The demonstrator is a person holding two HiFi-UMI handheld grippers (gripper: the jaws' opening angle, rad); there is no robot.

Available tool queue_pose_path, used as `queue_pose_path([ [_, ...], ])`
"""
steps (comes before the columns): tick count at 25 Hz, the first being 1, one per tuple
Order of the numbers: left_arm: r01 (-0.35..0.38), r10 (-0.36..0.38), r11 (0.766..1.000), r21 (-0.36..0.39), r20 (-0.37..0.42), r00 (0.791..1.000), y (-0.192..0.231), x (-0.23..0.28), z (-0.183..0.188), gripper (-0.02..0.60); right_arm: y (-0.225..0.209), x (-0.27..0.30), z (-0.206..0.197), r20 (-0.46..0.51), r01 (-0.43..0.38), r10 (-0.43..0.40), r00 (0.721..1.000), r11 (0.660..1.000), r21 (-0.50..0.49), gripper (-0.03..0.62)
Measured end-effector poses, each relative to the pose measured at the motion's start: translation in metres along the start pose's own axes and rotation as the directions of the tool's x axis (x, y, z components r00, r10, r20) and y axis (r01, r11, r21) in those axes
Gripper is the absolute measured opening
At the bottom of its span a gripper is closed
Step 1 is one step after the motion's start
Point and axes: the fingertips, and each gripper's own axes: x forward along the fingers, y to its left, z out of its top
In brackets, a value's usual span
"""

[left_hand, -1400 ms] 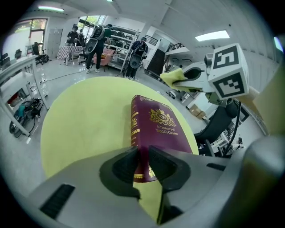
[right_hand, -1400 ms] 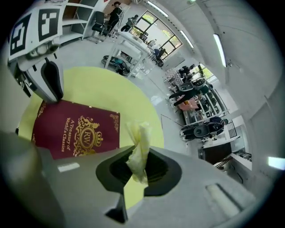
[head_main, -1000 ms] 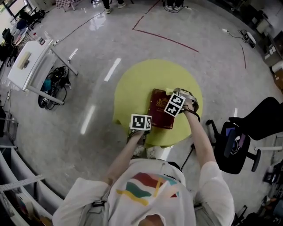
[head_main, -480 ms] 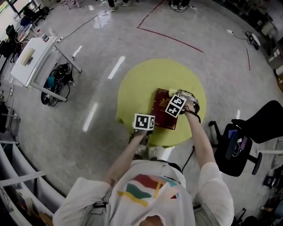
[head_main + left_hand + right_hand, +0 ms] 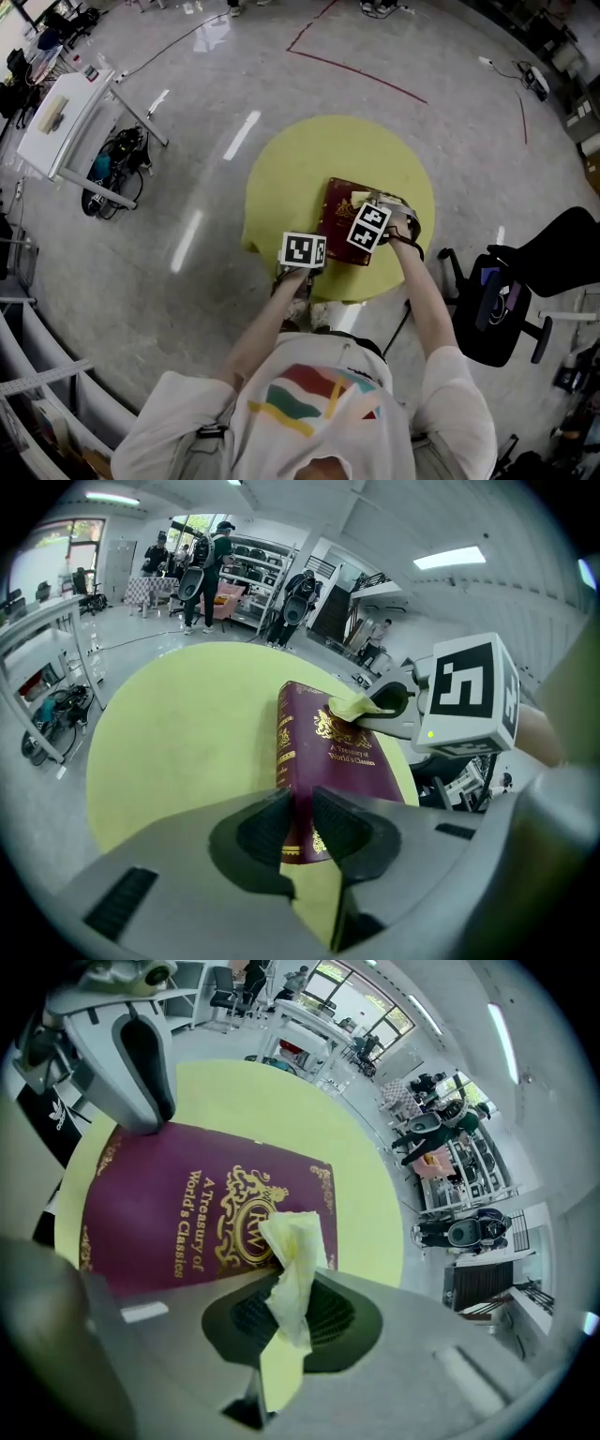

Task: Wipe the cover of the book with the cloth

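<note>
The left gripper [image 5: 300,829] is pinching the near end of the book [image 5: 330,761], while the right gripper [image 5: 291,1312] is clenching a bunched yellow cloth [image 5: 292,1260] and pressing it on the gold crest. The book is lying on the near right part of the round yellow table [image 5: 309,159]. A hard sideways wipe could twist it out of that narrow hold, or the thin wad could let the jaw tips scrape the cover.
</note>
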Motion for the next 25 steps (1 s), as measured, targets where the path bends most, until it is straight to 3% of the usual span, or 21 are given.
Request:
queue_pose_path([
  [9, 0.010, -0.010, 1.000, -0.003, 0.002, 1.000, 0.000, -0.003, 0.000, 0.080, 0.040, -0.021, 0.004, 0.021, -0.038, 0.039, 0.999, 0.999, -0.026, 0.028],
  [25, 0.024, -0.024, 1.000, 0.005, -0.002, 1.000, 0.002, -0.001, 0.003, 0.080, 0.117, -0.066, 0.012, 0.068, -0.147, 0.144, 0.987, 0.988, 0.037, 0.028],
])
